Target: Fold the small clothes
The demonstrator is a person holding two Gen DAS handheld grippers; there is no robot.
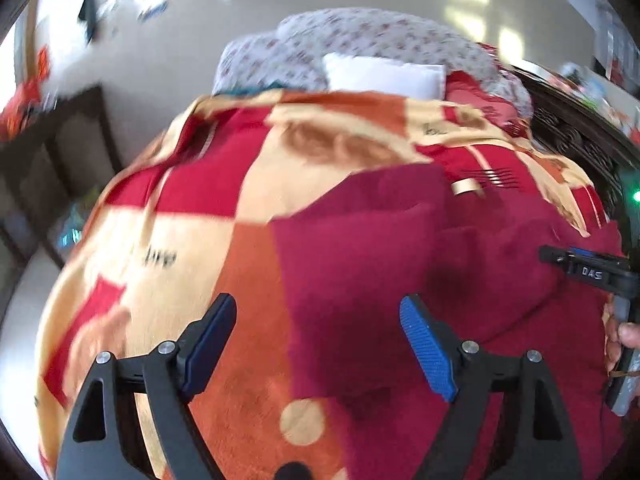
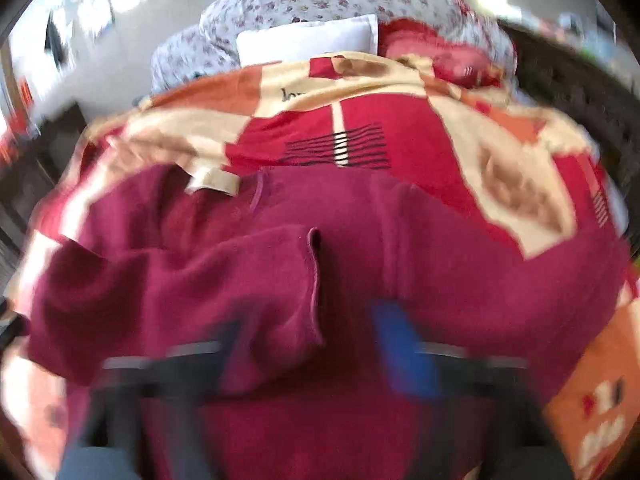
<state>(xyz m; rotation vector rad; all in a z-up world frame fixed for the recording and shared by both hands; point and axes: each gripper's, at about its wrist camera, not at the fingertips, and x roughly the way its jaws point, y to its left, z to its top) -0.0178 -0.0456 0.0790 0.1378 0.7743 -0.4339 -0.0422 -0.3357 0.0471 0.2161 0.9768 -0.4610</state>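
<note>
A maroon fleece garment [image 1: 400, 248] lies spread on a patterned red, orange and cream blanket [image 1: 192, 216] on a bed. My left gripper [image 1: 318, 344] is open and empty, hovering over the garment's left edge. The right gripper's body [image 1: 592, 276] shows at the right edge of the left wrist view. In the right wrist view the garment [image 2: 440, 248] fills the middle, with one sleeve [image 2: 224, 288] folded across it. My right gripper [image 2: 312, 356] is badly blurred; its blue pad [image 2: 404, 352] stands apart from the other finger, jaws looking open above the garment.
A floral quilt [image 1: 360, 36], a white pillow [image 1: 384, 74] and a red cushion [image 1: 480, 96] are piled at the bed's far end. A dark carved headboard [image 1: 580, 144] runs along the right. Dark wooden furniture [image 1: 52, 160] stands left, on a pale floor.
</note>
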